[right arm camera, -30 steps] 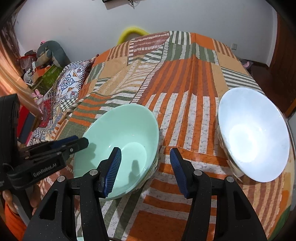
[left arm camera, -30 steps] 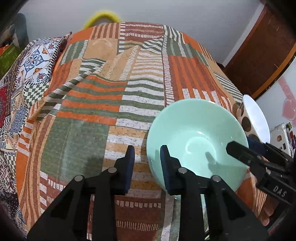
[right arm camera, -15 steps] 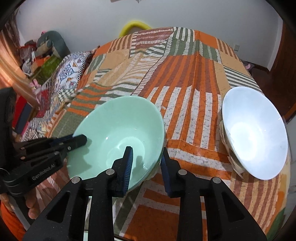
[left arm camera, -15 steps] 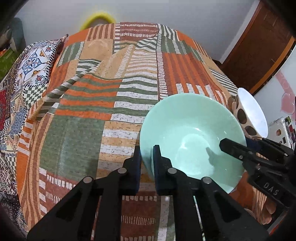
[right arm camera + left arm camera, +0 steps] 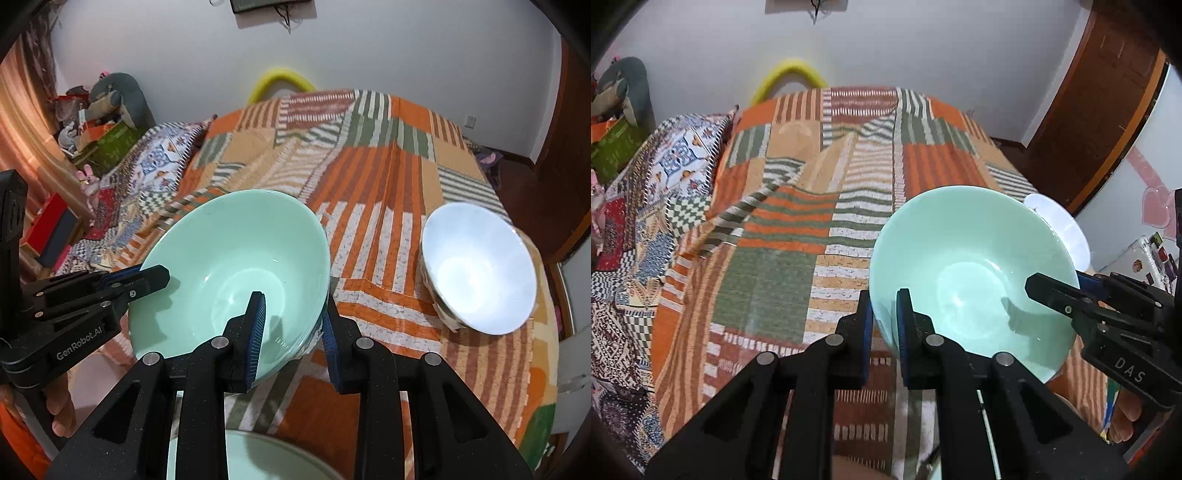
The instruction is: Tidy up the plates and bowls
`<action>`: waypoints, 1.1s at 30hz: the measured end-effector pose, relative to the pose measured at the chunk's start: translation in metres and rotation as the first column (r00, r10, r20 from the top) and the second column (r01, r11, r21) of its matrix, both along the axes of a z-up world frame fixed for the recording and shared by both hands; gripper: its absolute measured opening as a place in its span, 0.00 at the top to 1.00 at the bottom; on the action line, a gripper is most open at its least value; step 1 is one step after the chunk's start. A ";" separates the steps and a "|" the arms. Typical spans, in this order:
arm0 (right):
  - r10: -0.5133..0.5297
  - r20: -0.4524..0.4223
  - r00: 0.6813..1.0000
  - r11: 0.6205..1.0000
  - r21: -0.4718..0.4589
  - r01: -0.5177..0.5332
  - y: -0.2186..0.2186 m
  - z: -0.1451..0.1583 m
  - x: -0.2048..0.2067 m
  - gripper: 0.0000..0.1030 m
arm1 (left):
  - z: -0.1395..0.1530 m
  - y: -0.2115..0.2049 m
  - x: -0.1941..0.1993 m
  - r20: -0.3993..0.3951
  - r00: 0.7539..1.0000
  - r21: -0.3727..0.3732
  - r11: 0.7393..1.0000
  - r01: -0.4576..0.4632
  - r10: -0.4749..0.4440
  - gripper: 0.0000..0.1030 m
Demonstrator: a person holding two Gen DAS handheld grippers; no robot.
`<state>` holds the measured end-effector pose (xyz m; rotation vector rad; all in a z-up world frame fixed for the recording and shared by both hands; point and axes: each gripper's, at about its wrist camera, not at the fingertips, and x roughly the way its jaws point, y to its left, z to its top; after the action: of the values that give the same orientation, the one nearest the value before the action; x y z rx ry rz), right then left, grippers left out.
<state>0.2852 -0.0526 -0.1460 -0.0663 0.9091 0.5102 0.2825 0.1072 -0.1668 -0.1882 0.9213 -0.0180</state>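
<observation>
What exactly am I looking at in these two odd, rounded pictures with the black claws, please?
Each picture comes from a fisheye camera mounted on a hand-held two-finger gripper; a person holds one in each hand, and no robot arm is involved. One view looks along the left gripper, the other along the right gripper. Both are shut on the rim of the same mint-green bowl, one on each side, so each camera also sees the other gripper across the bowl. Below is a patchwork cloth in orange, green and white. A white bowl sits on it to the right. Another pale green dish shows at the bottom edge of the right view.
</observation>
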 end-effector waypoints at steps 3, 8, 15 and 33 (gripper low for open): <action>0.005 0.019 1.000 1.000 0.017 -0.005 -0.001 0.011 -0.010 0.74 | 0.018 -0.003 -0.017 0.030 1.000 0.008 1.000 -0.001 0.001 0.89; 0.015 0.045 0.999 0.999 0.047 -0.018 -0.003 0.026 -0.029 0.74 | 0.043 -0.008 -0.046 0.072 0.997 0.029 1.000 -0.005 0.003 0.89; 0.035 0.077 0.996 0.997 0.066 -0.040 -0.005 0.039 -0.054 0.74 | 0.064 -0.015 -0.088 0.111 0.994 0.041 0.999 -0.026 0.022 0.89; 0.119 0.090 0.989 0.988 0.090 -0.127 0.008 0.036 -0.113 0.74 | 0.075 -0.004 -0.175 0.138 0.987 0.045 0.995 -0.093 0.086 0.89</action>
<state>0.1717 -0.0447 -0.1097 -0.0565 0.7997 0.6605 0.1076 0.1034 -0.0920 -0.1779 0.7764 0.0750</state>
